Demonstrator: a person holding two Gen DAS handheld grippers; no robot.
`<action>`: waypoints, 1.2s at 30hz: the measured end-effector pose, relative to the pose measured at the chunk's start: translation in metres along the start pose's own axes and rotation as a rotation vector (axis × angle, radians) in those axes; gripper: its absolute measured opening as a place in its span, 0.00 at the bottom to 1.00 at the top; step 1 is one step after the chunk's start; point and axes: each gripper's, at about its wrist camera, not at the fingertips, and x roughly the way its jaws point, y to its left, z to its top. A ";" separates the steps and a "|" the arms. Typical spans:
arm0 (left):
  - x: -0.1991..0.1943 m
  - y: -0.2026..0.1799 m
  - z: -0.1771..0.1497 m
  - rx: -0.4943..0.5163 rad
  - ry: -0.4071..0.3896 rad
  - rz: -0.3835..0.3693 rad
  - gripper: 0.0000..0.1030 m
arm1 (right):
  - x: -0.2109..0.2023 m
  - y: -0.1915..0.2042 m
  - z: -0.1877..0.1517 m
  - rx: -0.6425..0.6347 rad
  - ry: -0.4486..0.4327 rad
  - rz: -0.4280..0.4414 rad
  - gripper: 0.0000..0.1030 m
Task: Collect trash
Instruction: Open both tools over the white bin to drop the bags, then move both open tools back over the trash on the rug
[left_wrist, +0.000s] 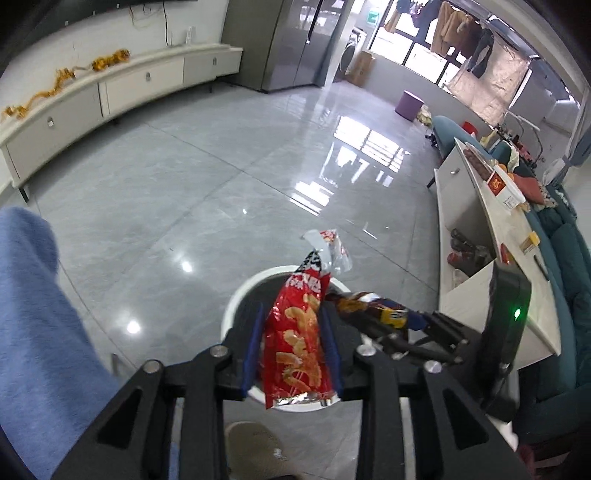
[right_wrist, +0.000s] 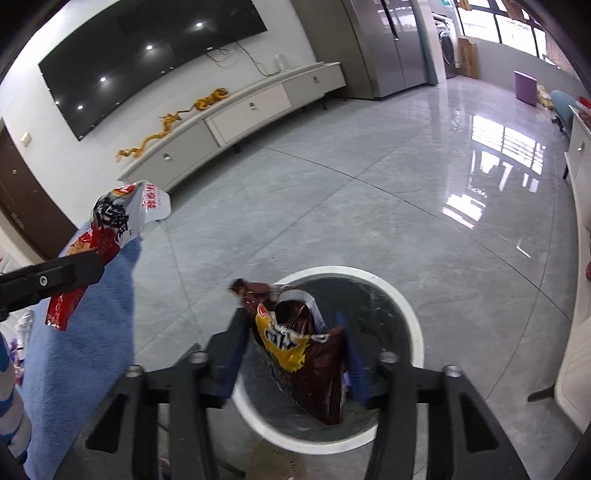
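My left gripper (left_wrist: 291, 314) is shut on a red snack bag (left_wrist: 297, 343) with a clear torn top, held above the white round trash bin (left_wrist: 236, 299). My right gripper (right_wrist: 291, 317) is shut on a brown and yellow snack bag (right_wrist: 306, 365) and holds it over the same white bin (right_wrist: 402, 314), whose inside is dark. The right gripper with its brown bag (left_wrist: 373, 306) also shows in the left wrist view, just right of the red bag. The left gripper's finger and the red bag (right_wrist: 110, 229) show at the left of the right wrist view.
The bin stands on a glossy grey tiled floor (left_wrist: 207, 192). A long white TV cabinet (right_wrist: 251, 110) runs along the far wall. A white table (left_wrist: 495, 221) with boxes and a teal sofa (left_wrist: 565, 258) are on the right. My blue sleeve (left_wrist: 40, 332) is at the left. A slipper (left_wrist: 255, 450) is below.
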 end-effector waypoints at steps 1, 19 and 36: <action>0.007 -0.001 0.003 -0.012 0.013 -0.013 0.31 | 0.003 -0.004 0.000 0.005 0.004 -0.008 0.54; -0.014 0.004 -0.004 -0.031 -0.008 -0.032 0.49 | 0.000 -0.013 -0.006 0.024 0.024 -0.044 0.58; -0.117 0.081 -0.097 -0.124 -0.147 0.128 0.49 | -0.107 0.068 0.002 -0.052 -0.147 0.078 0.58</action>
